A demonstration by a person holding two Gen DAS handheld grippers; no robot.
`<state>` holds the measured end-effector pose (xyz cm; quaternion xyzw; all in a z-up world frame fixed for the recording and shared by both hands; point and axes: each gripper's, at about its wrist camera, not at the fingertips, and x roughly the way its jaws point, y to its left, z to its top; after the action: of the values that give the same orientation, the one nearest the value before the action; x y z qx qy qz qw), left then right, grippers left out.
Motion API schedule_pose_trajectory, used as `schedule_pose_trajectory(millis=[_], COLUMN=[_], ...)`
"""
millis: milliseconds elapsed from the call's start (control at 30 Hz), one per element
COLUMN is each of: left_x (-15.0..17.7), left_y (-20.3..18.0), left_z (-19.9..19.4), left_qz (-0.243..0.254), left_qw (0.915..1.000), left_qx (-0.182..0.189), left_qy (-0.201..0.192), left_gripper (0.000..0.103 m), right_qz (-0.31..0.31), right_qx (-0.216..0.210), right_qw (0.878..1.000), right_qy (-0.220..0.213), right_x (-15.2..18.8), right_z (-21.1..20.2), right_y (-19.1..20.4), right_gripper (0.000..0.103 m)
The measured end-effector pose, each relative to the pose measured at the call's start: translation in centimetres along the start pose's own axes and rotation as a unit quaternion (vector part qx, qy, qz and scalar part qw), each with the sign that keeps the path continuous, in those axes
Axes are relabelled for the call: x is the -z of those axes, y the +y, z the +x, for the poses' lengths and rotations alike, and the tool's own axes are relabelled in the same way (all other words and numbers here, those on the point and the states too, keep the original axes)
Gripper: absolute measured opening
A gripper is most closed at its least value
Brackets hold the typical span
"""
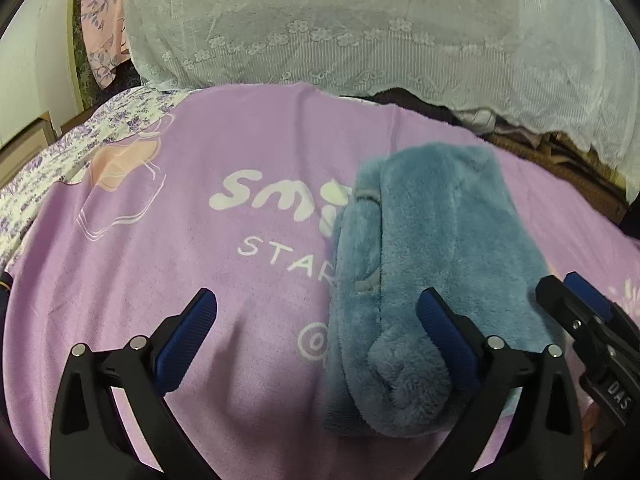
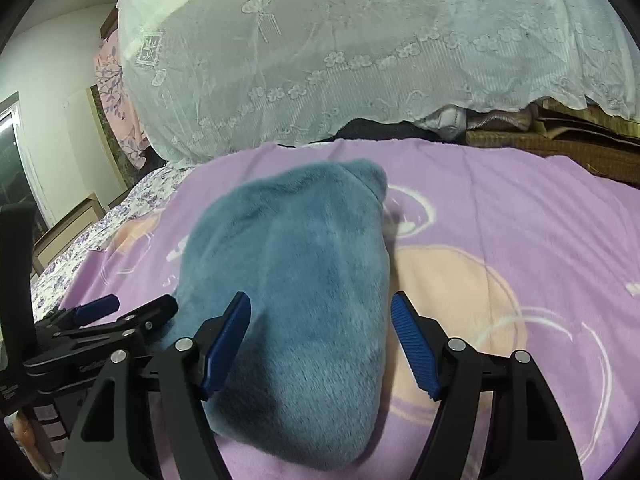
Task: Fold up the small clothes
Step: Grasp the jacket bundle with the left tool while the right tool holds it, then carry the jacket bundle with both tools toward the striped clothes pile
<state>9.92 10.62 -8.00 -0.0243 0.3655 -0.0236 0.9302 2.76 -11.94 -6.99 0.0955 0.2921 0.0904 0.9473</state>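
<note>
The fluffy blue garment [image 2: 296,292] lies folded into a thick bundle on the purple blanket [image 1: 160,264] that covers the bed, and everything else is placed from it. Beyond its far end rises a large mound draped in white lace cloth [image 2: 340,52]; under the lace's hem, dark and pale fabrics and a brown woven mat [image 2: 560,148] show only as slivers, too cut off to identify. To the bundle's left, a floral sheet [image 1: 52,160] edges the blanket, with a pink patterned cloth [image 1: 102,20] hanging further back. The blanket's white lettering runs under the garment's left edge, so the words are partly hidden.

The right gripper [image 2: 320,344] hovers over the garment's near end with its fingers spread wide and released; the left finger sits above the plush, the right one just past its right edge, and neither pad presses the fabric. The left gripper [image 1: 316,336] is also spread open and holds nothing: one finger stands over bare blanket to the left of the garment, the other lies over the garment's rolled near corner. Whether that finger touches the plush cannot be told. The garment's near end is dark with shadow.
</note>
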Motion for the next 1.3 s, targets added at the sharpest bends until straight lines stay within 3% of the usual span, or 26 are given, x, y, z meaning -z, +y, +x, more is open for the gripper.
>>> schedule_pose_trajectory(millis=[267,367,467,567,667,733,800,867,933,1000,1100,1300], left_x=[0.3,-0.2,-0.6,-0.6,-0.1,-0.3,-0.5,-0.5,-0.1,0.1,0.0,-0.1], left_y=[0.3,1.6,3.4,4.0,3.9,3.6,2.9,2.0,0.6,-0.2,-0.9,-2.3], left_z=[2.6,2.3,2.3,3.7,5.7,6.0,6.1,6.5,7.4,7.5,6.7,3.8], left_qz=[-0.004,-0.037,-0.081,-0.111,-0.130,-0.130,-0.126,-0.112,-0.083,-0.071,-0.064,-0.037], left_qw=[0.9984,0.9940,0.9774,0.9532,0.9373,0.9328,0.9217,0.9252,0.9382,0.9456,0.9505,0.9616], left_qx=[0.017,0.078,0.176,0.255,0.283,0.298,0.330,0.323,0.290,0.272,0.267,0.253], left_qy=[0.054,0.068,0.085,0.119,0.156,0.156,0.160,0.165,0.169,0.164,0.145,0.100], left_gripper=[0.099,0.098,0.098,0.098,0.098,0.098,0.098,0.098,0.099,0.099,0.084,0.072], right_qz=[0.047,0.069,0.108,0.144,0.169,0.184,0.197,0.195,0.188,0.181,0.143,0.102], right_qx=[-0.031,-0.043,-0.062,-0.088,-0.100,-0.116,-0.137,-0.147,-0.142,-0.143,-0.129,-0.100], right_qw=[0.997,0.996,0.992,0.985,0.979,0.973,0.966,0.963,0.965,0.967,0.978,0.989], right_qy=[0.047,0.044,0.035,0.043,0.061,0.075,0.095,0.111,0.116,0.110,0.083,0.049], right_x=[1.4,1.3,0.7,0.6,0.9,1.0,1.0,1.1,1.2,1.3,1.2,0.8], right_z=[2.2,1.7,1.0,1.2,2.4,3.4,4.8,6.0,7.1,7.3,6.1,3.8], right_y=[-1.7,-2.3,-3.6,-5.0,-5.9,-6.0,-5.8,-5.3,-4.8,-4.5,-3.2,-1.8], right_gripper=[0.076,0.079,0.083,0.087,0.087,0.087,0.087,0.087,0.087,0.078,0.063,0.059])
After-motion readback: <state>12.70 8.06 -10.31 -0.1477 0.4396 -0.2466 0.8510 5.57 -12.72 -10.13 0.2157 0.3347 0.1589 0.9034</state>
